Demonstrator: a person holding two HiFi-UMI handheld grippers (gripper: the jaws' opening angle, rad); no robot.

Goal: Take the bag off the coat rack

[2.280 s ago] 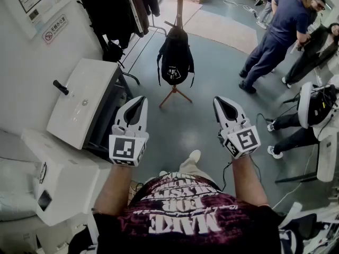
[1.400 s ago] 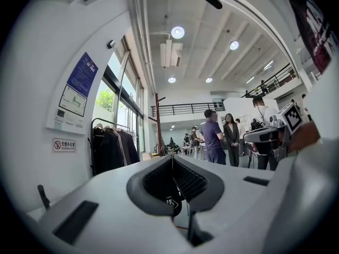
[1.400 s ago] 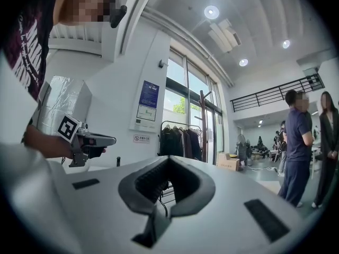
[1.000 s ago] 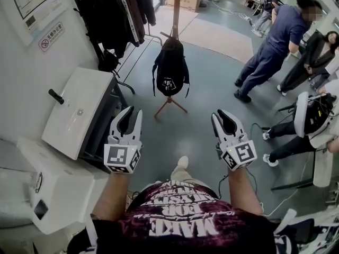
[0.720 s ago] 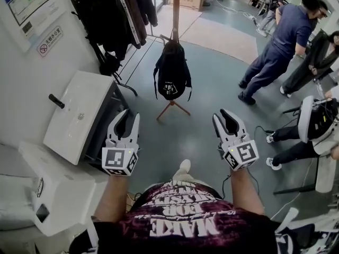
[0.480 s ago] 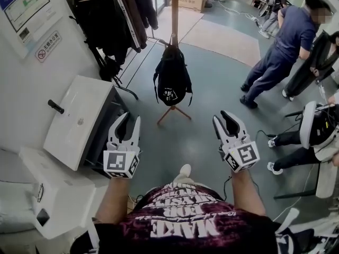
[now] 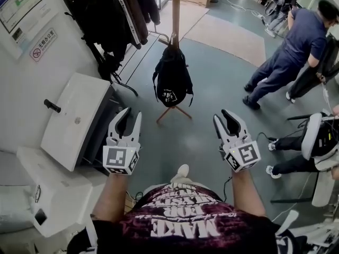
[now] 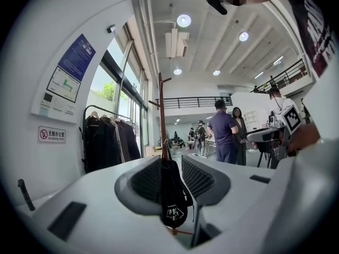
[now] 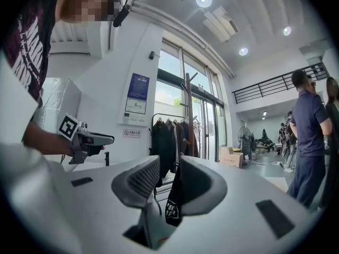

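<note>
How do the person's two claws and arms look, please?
The left claw and right claw are white plastic, each with two tapered jaws lined with dark gridded pads. Each carries a cube with black-and-white square markers. Their jaws have just been opening, with nothing between them. The person wears a dark maroon T-shirt with white lettering and short sleeves.

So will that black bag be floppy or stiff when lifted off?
Probably floppy: the black bag sags in a soft teardrop, straps dangling. Hanging freely, it would likely swing if nudged. The coat rack has thin splayed legs; tugging might tip it.
</note>
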